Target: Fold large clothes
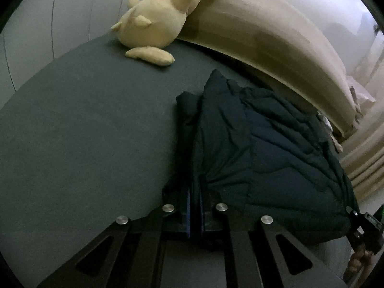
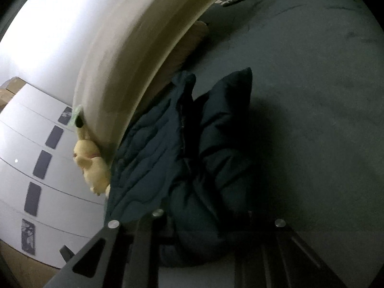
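The dark quilted jacket (image 1: 252,148) lies bunched on the grey bed (image 1: 84,132), filling the lower right of the left wrist view and the lower middle of the right wrist view. The left tool (image 1: 195,206) is clamped on a fold of the jacket's edge at bottom centre. The right tool (image 2: 204,235) sits buried in the fabric; I cannot tell how its jaws stand. A yellow plush toy (image 1: 156,19) leans on the beige headboard (image 1: 264,36) at upper centre.
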Demonstrator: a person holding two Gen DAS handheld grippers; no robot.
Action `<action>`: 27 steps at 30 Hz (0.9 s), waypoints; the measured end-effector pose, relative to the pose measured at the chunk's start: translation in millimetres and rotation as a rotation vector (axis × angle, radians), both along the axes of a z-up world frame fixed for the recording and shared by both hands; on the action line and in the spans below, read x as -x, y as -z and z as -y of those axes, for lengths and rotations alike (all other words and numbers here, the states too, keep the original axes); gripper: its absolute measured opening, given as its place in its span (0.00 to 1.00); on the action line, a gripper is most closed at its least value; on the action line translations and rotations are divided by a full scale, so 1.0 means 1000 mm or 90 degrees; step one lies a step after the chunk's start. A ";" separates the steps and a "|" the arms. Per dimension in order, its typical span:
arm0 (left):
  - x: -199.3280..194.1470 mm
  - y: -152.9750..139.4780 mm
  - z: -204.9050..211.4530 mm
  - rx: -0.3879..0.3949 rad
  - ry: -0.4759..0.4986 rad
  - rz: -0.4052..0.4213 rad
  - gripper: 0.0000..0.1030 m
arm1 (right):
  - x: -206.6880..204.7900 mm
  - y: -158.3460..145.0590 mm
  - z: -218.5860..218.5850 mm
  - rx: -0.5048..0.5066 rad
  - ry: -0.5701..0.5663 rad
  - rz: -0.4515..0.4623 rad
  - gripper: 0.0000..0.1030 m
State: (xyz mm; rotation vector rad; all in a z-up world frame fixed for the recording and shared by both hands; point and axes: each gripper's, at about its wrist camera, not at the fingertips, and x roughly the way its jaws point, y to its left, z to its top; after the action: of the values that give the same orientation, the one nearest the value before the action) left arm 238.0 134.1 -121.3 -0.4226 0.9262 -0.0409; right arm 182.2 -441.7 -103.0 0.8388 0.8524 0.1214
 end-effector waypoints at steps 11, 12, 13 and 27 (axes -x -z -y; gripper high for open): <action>0.002 -0.018 -0.026 -0.036 -0.005 0.051 0.65 | 0.033 0.039 0.035 0.043 0.011 -0.063 0.74; -0.001 -0.027 -0.031 -0.045 -0.012 0.068 0.66 | 0.034 0.031 0.038 0.070 0.007 -0.059 0.74; -0.008 -0.036 -0.037 -0.048 -0.016 0.079 0.67 | 0.033 0.018 0.045 0.109 0.015 -0.049 0.74; -0.169 -0.004 0.031 -0.037 0.106 -0.010 0.69 | -0.157 0.004 0.024 0.190 -0.119 -0.041 0.74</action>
State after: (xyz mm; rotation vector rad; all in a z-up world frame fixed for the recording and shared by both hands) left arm 406.9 102.7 -117.6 -0.2918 0.9743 -0.1627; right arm 339.4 -465.8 -107.2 0.4855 0.9811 0.1272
